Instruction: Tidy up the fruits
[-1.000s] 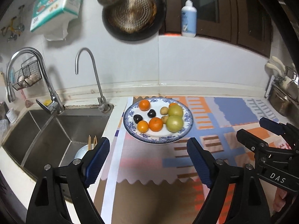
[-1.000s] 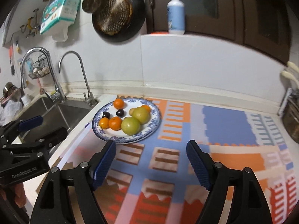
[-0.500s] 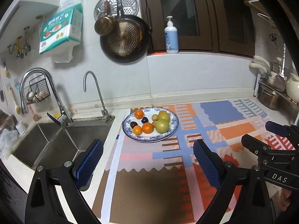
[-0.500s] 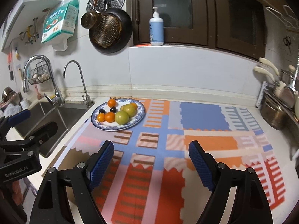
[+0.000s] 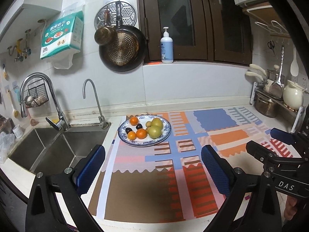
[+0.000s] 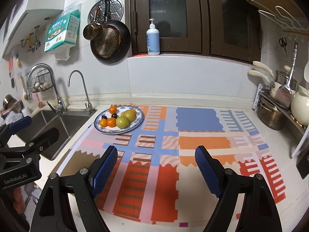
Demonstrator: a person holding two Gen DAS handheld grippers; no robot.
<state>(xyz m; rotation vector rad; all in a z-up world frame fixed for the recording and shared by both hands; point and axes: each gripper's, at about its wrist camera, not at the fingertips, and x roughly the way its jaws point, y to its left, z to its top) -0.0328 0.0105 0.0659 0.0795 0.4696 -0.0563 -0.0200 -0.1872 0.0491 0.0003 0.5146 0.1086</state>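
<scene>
A blue-rimmed white plate [image 5: 166, 135] sits on the patterned mat near the sink; it also shows in the right wrist view [image 6: 135, 123]. On it lie oranges [image 5: 141, 133], two green fruits [image 5: 154, 131], dark plums [image 5: 139, 126] and a small tan fruit [image 5: 148, 124]. My left gripper [image 5: 153, 169] is open and empty, well in front of the plate. My right gripper [image 6: 156, 166] is open and empty over the mat, to the right of the plate and nearer the counter's front.
A steel sink [image 5: 48, 150] with two taps [image 5: 58, 116] lies left of the mat [image 5: 193, 154]. Pots and a cream jug [image 6: 299, 108] stand on a rack at the right. A pan [image 5: 121, 52] and a soap bottle [image 5: 166, 46] are on the back wall.
Both grippers have pulled back and up from the plate, so it looks smaller and farther away. Both stay open and empty. The fruit has not moved.
</scene>
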